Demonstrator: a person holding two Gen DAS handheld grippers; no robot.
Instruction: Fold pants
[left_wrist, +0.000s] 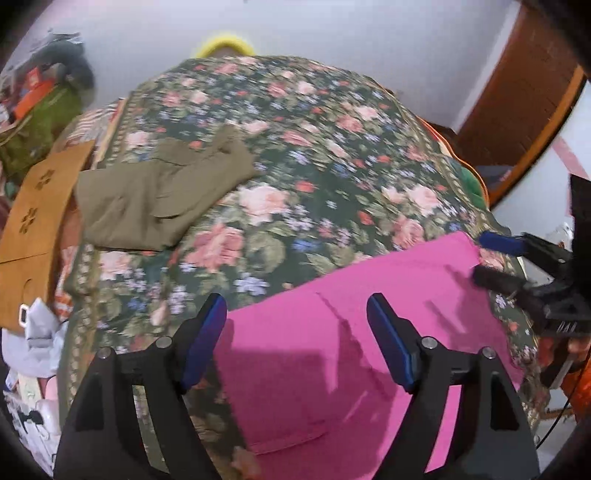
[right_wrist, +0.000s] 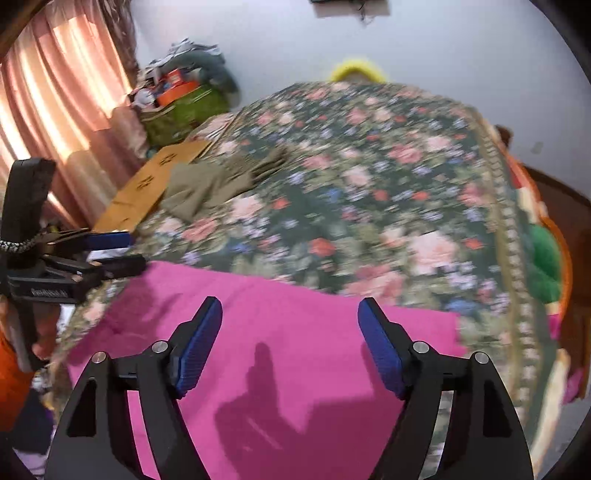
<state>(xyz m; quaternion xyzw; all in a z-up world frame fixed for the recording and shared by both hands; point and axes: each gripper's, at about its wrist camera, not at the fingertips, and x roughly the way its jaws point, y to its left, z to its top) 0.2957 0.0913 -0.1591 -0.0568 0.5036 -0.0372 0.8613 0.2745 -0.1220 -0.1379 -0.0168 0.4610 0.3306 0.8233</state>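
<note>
Pink pants lie flat on the near part of a bed with a floral cover; they also show in the right wrist view. My left gripper is open and empty, just above the pink fabric's left part. My right gripper is open and empty above the pants' middle. The right gripper also shows in the left wrist view at the pants' far right corner. The left gripper shows at the left of the right wrist view.
Folded olive pants lie at the bed's far left, next to a brown cardboard sheet. A green bag of clutter and pink curtains stand beyond. A wooden door is at right.
</note>
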